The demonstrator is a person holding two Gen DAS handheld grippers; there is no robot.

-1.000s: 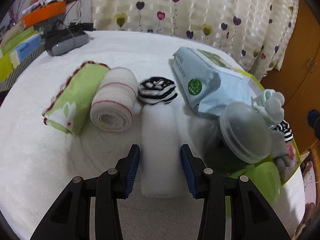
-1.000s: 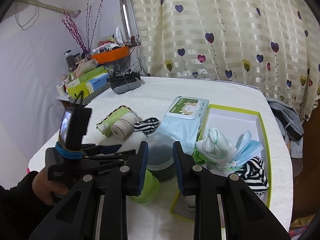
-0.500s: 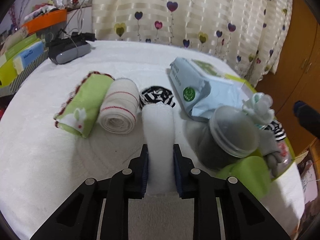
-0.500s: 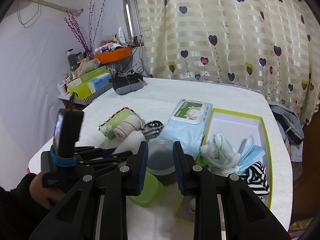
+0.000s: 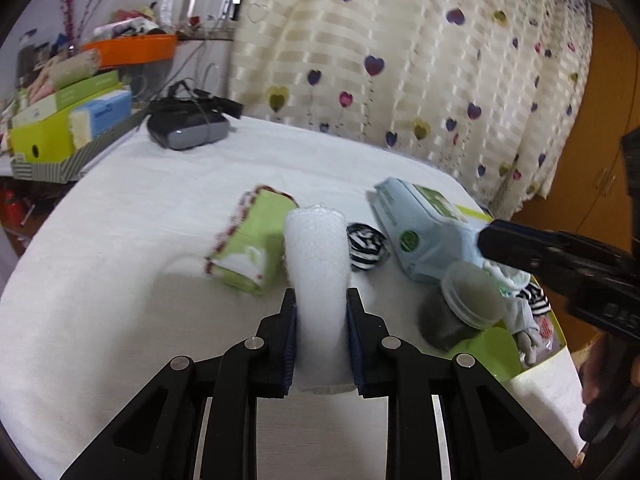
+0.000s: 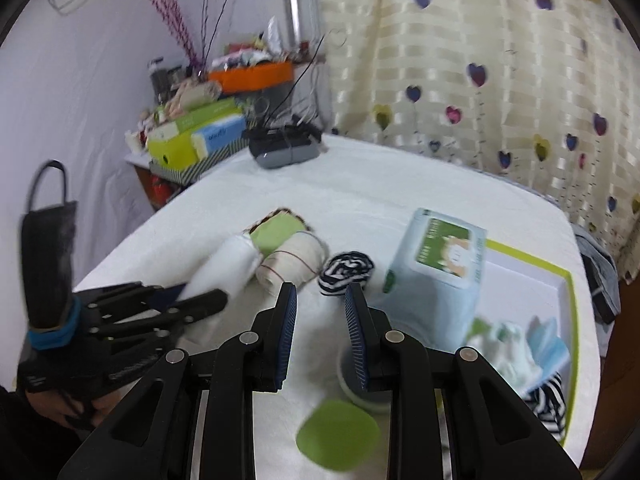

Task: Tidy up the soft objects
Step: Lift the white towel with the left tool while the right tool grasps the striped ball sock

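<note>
The desk [image 6: 400, 192], covered with a white cloth, carries all the things. At its right side lies one white tray with a green rim [image 6: 570, 304], and in it there are a few soft pieces: one pale green bundle [image 6: 508, 346], one light blue piece [image 6: 550, 344] and one black-and-white striped piece [image 6: 550, 402]. One light blue pack of wipes [image 6: 436, 276] leans partly over the left edge of the tray. On the cloth to the left I count three rolls close together in a row: one green towel roll [image 5: 252, 246], one cream roll with red lines [image 6: 292, 264] and one small striped sock ball [image 5: 366, 246]. A fourth roll, the white towel roll [image 5: 318, 280], is pinched between the jaws of the left gripper [image 5: 320, 336], lifted and tilted in front of the green roll. The right gripper [image 6: 320, 336] hangs above the desk with its jaws spread a little and nothing between them. Under it stand one grey jar with a clear lid [image 5: 460, 308] and one green lid [image 6: 338, 434], just beside each other.
</note>
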